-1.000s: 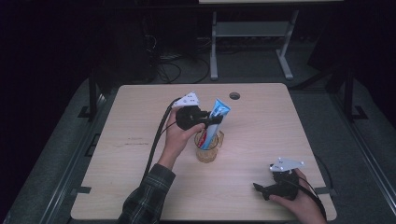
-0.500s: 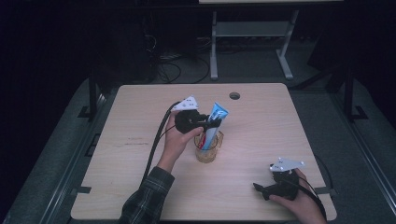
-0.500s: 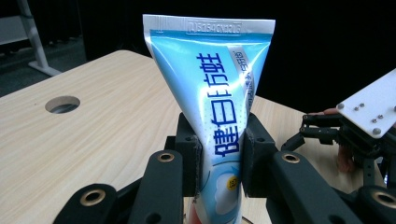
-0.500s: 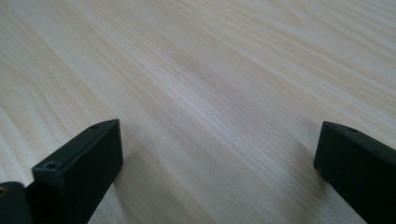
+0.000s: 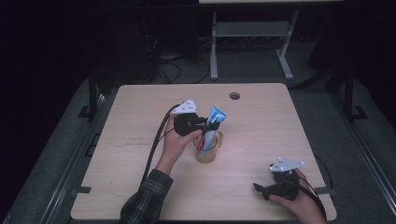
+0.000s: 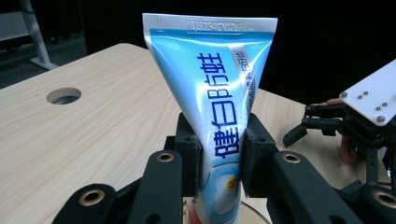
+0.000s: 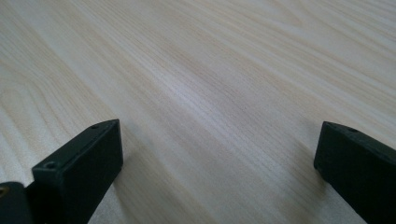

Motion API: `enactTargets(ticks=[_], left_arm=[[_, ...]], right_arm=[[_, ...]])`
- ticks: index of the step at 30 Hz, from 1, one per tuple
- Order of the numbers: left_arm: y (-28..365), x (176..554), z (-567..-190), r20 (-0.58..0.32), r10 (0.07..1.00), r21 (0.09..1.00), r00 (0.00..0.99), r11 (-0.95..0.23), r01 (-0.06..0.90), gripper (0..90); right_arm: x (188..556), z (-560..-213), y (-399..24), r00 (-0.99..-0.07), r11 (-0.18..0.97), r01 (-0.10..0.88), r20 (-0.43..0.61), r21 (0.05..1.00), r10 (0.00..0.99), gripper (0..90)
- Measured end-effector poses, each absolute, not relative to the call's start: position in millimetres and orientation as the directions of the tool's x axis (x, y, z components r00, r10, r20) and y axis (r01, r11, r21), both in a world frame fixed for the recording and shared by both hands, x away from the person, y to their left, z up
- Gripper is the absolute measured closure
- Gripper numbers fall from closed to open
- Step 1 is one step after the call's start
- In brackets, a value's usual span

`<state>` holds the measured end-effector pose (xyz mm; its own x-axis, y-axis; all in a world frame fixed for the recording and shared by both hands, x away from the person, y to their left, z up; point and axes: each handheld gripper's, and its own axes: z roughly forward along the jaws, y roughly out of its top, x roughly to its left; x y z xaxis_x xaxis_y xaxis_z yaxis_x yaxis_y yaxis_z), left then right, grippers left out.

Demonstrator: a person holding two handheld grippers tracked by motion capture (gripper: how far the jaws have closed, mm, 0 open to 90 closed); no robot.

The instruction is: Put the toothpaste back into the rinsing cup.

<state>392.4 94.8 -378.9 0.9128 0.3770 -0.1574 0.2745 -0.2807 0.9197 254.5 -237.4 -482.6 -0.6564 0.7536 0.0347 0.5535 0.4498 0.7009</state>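
A blue and white toothpaste tube (image 5: 216,117) stands tilted in a clear glass cup (image 5: 207,151) near the middle of the wooden table (image 5: 140,154). My left gripper (image 5: 211,126) is shut on the tube's middle, coming in from the left. In the left gripper view the tube (image 6: 212,84) rises crimped end up between the two black pads (image 6: 189,154). My right gripper (image 5: 261,191) rests low at the table's front right, open and holding nothing. In the right gripper view its jaws stand wide apart over bare wood (image 7: 210,93).
A round cable hole (image 5: 234,95) lies at the table's far centre. A black cable (image 5: 156,140) trails from the left gripper toward the front. The other hand's gripper (image 6: 327,126) shows at the right of the left gripper view. A metal frame (image 5: 247,32) stands on the floor beyond.
My left gripper and the tube have edged slightly down and to the left over the cup. The right gripper has not moved.
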Motion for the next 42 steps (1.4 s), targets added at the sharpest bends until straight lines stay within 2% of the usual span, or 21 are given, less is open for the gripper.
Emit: enactTargets(ticks=[18, 20, 21, 22, 24, 31, 35, 42], left_arm=[[101.1, 390.2, -384.6, -0.164, 0.379, 0.913, 0.911, -0.291, 0.285, 70.7], [102.0, 390.8, -384.7, -0.175, 0.374, 0.914, 0.911, -0.283, 0.291, 68.5], [102.6, 391.0, -384.4, -0.173, 0.382, 0.913, 0.908, -0.285, 0.293, 65.3], [103.2, 391.3, -384.2, -0.165, 0.391, 0.912, 0.905, -0.290, 0.291, 58.1], [104.8, 392.1, -384.2, -0.162, 0.399, 0.908, 0.903, -0.298, 0.294, 56.4], [109.1, 391.7, -381.8, -0.158, 0.402, 0.906, 0.902, -0.304, 0.295, 39.0], [115.0, 389.6, -378.5, -0.163, 0.414, 0.897, 0.896, -0.316, 0.309, 32.7], [127.9, 384.0, -370.2, -0.126, 0.462, 0.880, 0.878, -0.356, 0.314, 30.0]], right_arm=[[254.6, -482.5, -237.4, -0.657, 0.450, 0.553, 0.034, 0.701, 0.753, 0.5], [254.6, -482.5, -237.4, -0.657, 0.450, 0.553, 0.034, 0.701, 0.753, 0.5], [254.6, -482.6, -237.4, -0.657, 0.450, 0.553, 0.034, 0.701, 0.753, 0.5], [254.6, -482.6, -237.4, -0.657, 0.450, 0.553, 0.034, 0.701, 0.753, 0.5], [254.6, -482.6, -237.4, -0.657, 0.450, 0.553, 0.034, 0.701, 0.753, 0.5], [254.5, -482.6, -237.3, -0.657, 0.450, 0.553, 0.034, 0.701, 0.754, 0.5], [254.4, -482.5, -237.2, -0.655, 0.448, 0.555, 0.036, 0.700, 0.755, 0.5], [254.6, -482.6, -237.4, -0.657, 0.450, 0.553, 0.034, 0.701, 0.753, 0.5]])
